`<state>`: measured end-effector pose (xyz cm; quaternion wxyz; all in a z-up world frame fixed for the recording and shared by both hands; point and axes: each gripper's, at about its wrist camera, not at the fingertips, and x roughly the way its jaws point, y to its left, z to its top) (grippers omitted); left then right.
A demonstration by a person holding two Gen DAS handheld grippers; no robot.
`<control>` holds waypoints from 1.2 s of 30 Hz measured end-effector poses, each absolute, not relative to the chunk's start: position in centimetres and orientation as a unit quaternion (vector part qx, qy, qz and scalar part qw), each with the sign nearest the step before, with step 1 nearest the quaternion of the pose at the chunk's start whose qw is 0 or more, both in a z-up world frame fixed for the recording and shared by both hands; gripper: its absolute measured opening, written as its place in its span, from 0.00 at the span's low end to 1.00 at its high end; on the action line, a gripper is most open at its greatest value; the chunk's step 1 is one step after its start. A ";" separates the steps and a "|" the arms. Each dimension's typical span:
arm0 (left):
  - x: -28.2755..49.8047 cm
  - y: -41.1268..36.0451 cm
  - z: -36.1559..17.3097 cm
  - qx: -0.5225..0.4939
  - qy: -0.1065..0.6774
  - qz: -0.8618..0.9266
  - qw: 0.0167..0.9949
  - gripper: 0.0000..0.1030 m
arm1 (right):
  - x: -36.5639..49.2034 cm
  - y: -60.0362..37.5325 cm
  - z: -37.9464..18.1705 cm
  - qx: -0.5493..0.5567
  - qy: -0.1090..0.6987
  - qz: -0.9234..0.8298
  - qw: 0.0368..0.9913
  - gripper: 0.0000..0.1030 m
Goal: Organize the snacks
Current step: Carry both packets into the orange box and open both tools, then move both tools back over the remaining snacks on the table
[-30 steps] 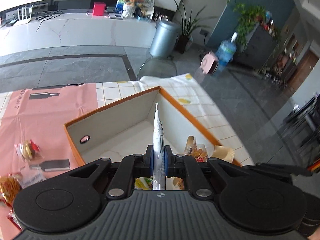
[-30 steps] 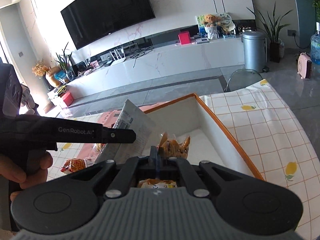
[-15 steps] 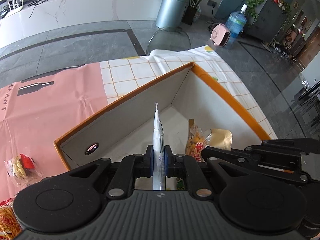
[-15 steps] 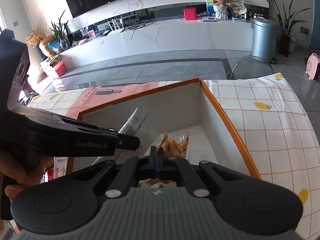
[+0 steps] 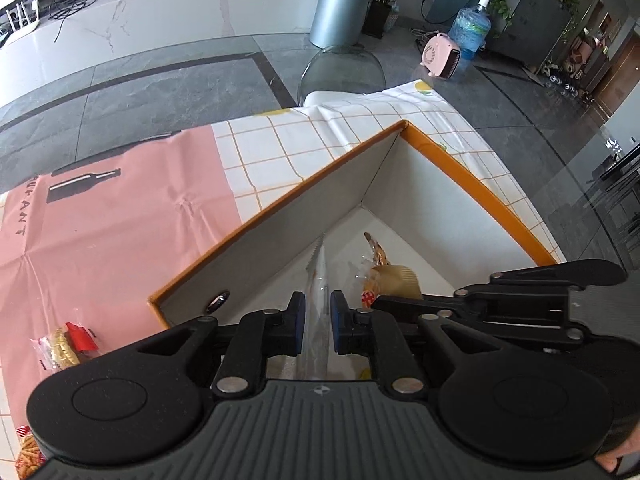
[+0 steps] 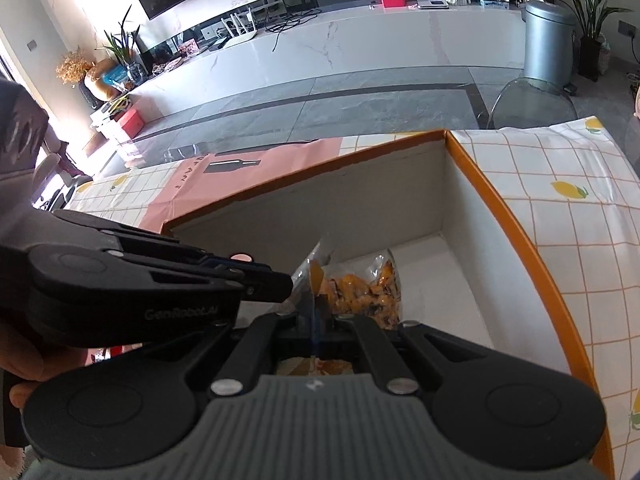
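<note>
An orange-rimmed white box (image 5: pixel 472 176) stands on the table; it also shows in the right wrist view (image 6: pixel 516 236). My left gripper (image 5: pixel 318 322) is inside the box with its jaws slightly apart around a flat clear snack packet (image 5: pixel 318 276) that stands edge-on between them. My right gripper (image 6: pixel 316 320) is shut on a clear bag of orange snacks (image 6: pixel 360 292) held low inside the box. The right gripper (image 5: pixel 500 300) lies just right of the left one, and the left gripper (image 6: pixel 160 284) crosses the right wrist view.
Loose snack packets (image 5: pixel 64 344) lie on the pink mat (image 5: pixel 112 220) left of the box. A checked cloth with lemons (image 6: pixel 560 184) covers the table to the right. A clear chair (image 5: pixel 340 72) stands beyond the table's far edge.
Both grippers have gone down into the box with their packets. The left jaws have parted from the flat packet, which was pinched tight before.
</note>
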<state>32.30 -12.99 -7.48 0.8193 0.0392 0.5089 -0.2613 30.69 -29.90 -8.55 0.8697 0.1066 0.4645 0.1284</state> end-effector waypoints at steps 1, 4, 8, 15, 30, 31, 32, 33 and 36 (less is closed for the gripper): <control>32.2 -12.5 -7.0 0.035 0.504 -0.261 0.823 0.20 | 30.8 -29.7 -8.6 0.106 0.468 0.128 0.868 0.00; 31.6 -11.2 -5.7 0.015 0.487 -0.265 0.832 0.28 | 31.1 -28.7 -8.7 0.095 0.477 0.127 0.864 0.00; 30.4 -9.5 -3.9 -0.004 0.455 -0.267 0.850 0.35 | 31.6 -26.8 -9.0 0.076 0.485 0.133 0.861 0.00; 29.1 -7.0 -2.3 0.000 0.433 -0.251 0.866 0.40 | 32.8 -24.1 -9.9 0.041 0.512 0.129 0.849 0.00; 26.4 -2.7 -2.6 0.017 0.468 -0.208 0.859 0.41 | 31.7 -24.2 -8.8 0.053 0.531 0.079 0.842 0.22; 26.1 -2.4 -2.4 0.017 0.468 -0.206 0.859 0.41 | 31.4 -24.2 -8.5 0.053 0.529 0.079 0.843 0.21; 25.8 -2.1 -2.3 0.017 0.469 -0.204 0.859 0.41 | 31.0 -24.1 -8.1 0.053 0.528 0.078 0.844 0.23; 25.4 -1.8 -2.0 0.017 0.469 -0.202 0.859 0.41 | 30.6 -24.1 -7.7 0.053 0.526 0.074 0.846 0.27; 24.1 -0.7 -1.1 0.012 0.468 -0.196 0.862 0.41 | 29.0 -23.9 -5.9 0.059 0.514 0.068 0.853 0.31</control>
